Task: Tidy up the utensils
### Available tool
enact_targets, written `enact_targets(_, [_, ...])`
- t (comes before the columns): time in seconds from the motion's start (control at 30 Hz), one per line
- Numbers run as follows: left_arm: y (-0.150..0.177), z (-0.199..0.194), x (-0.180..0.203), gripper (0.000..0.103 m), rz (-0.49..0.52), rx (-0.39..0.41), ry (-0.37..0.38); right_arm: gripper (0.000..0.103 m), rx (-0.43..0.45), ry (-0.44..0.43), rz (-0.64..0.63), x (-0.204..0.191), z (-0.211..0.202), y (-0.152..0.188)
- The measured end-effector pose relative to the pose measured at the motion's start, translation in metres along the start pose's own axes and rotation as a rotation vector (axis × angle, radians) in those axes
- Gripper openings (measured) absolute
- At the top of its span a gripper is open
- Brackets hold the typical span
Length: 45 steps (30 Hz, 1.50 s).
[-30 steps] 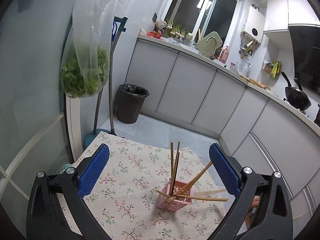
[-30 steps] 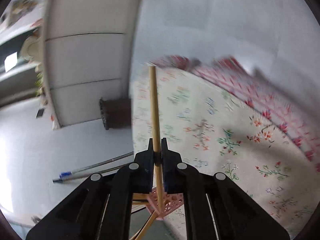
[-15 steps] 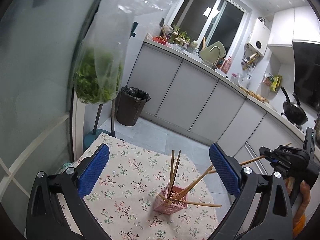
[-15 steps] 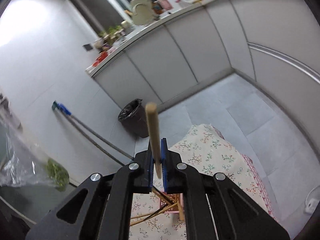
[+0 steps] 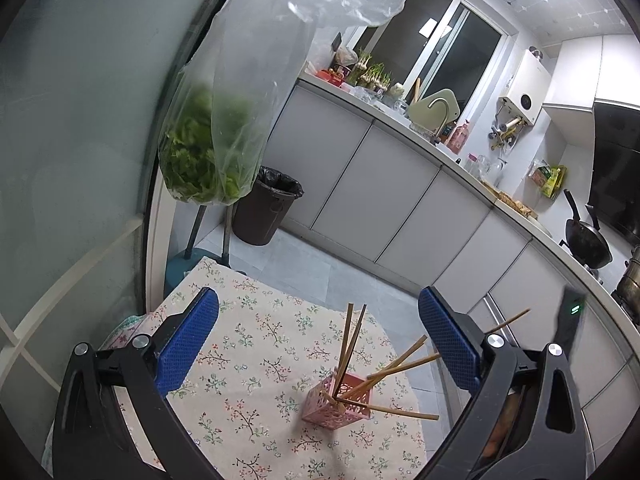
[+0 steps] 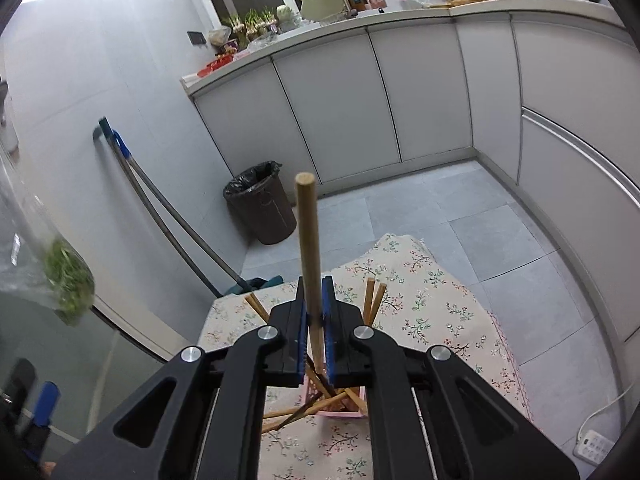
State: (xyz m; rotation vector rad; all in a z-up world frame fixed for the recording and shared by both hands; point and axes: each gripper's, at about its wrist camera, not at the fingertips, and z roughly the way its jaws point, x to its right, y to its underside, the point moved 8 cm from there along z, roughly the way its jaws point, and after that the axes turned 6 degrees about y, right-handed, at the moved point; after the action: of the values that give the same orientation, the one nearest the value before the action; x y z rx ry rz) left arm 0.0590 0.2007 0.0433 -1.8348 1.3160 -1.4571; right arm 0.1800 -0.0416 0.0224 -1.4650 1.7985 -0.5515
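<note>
One chopstick is pinched upright in our right gripper, above the pink basket near the table's right edge. Left gripper spread, empty. Risks — the stick catching those already splayed, or tipping the light basket.

chopsticks splayed in pink basket

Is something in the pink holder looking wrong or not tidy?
Yes. In the pink holder, only two chopsticks stand nearly upright. The others lean far out to the right, and one chopstick lies almost flat, poking sideways through the holder. The right gripper holds another chopstick above it.
</note>
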Motion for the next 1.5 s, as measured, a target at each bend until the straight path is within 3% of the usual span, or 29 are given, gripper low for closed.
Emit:
enact_targets(0.13, [0.004,0.006,0.001,0.096,0.014,-0.017,0.000,0.016,-0.069,-0.053,0.007,-0.003,0.028,0.025])
enact_targets(0.17, [0.004,0.005,0.002,0.096,0.018,-0.014,-0.002,0.022,-0.077,-0.063,0.017,-0.002,0.028,0.027])
enact_targets(0.33, [0.009,0.005,0.007,0.096,0.059,-0.016,-0.041,0.035,0.014,-0.009,0.030,0.014,-0.010,0.024])
enact_targets(0.4, [0.015,0.008,0.013,0.096,0.104,-0.023,-0.083,0.065,0.066,0.058,0.063,0.031,-0.032,0.026])
enact_targets(0.5, [0.027,0.013,0.025,0.096,0.231,-0.041,-0.192,0.086,0.171,0.174,0.073,0.056,-0.066,0.031])
enact_targets(0.6, [0.040,0.013,0.042,0.096,0.386,-0.017,-0.314,0.096,0.235,0.270,0.040,0.074,-0.095,0.039])
enact_targets(0.7, [0.049,0.004,0.062,0.096,0.468,0.054,-0.363,0.096,0.277,0.326,0.060,0.092,-0.116,0.046])
enact_targets(0.9, [0.067,-0.012,0.091,0.096,0.497,0.094,-0.327,0.096,0.278,0.387,-0.025,0.102,-0.140,0.054])
enact_targets(1.37, [0.108,-0.015,0.124,0.096,0.524,0.013,-0.264,0.096,0.215,0.412,-0.018,0.127,-0.159,0.079])
enact_targets(1.5, [0.108,-0.015,0.128,0.096,0.536,0.031,-0.249,0.096,0.206,0.410,0.000,0.131,-0.157,0.081])
